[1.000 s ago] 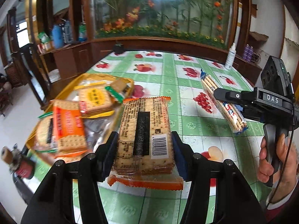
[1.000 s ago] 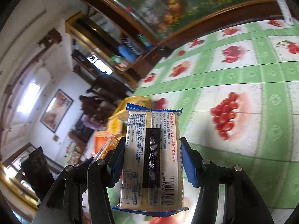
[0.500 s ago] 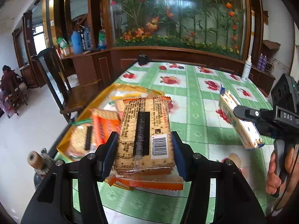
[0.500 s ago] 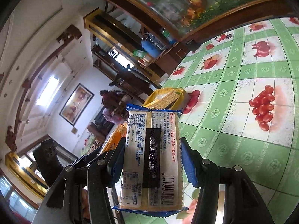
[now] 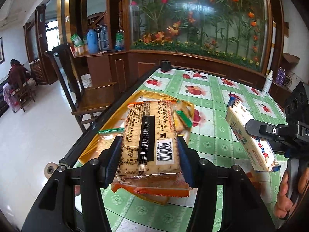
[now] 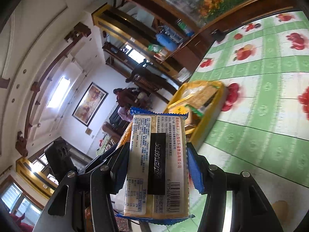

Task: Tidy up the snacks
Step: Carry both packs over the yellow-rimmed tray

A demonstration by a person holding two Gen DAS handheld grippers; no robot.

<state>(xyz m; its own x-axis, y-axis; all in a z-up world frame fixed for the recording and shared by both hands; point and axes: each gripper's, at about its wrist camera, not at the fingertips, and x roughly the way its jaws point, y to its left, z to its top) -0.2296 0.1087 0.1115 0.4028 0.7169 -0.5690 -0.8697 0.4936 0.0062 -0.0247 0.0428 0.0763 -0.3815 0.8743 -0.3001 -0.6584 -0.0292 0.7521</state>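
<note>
Left hand-held gripper (image 5: 147,154) pinching an orange cracker packet (image 5: 148,145) by its long sides, lifted clear of the worktop (image 5: 212,116), above the near end of the yellow tray (image 5: 90,150). Right hand-held gripper (image 6: 157,172) clamped on a blue-edged cracker packet (image 6: 157,166), likewise aloft, to the right of the tray. Beyond both packets, more snacks lying in the tray. Probably mid-carry. Next likely calls for lowering each packet level into the tray before letting go.
</note>
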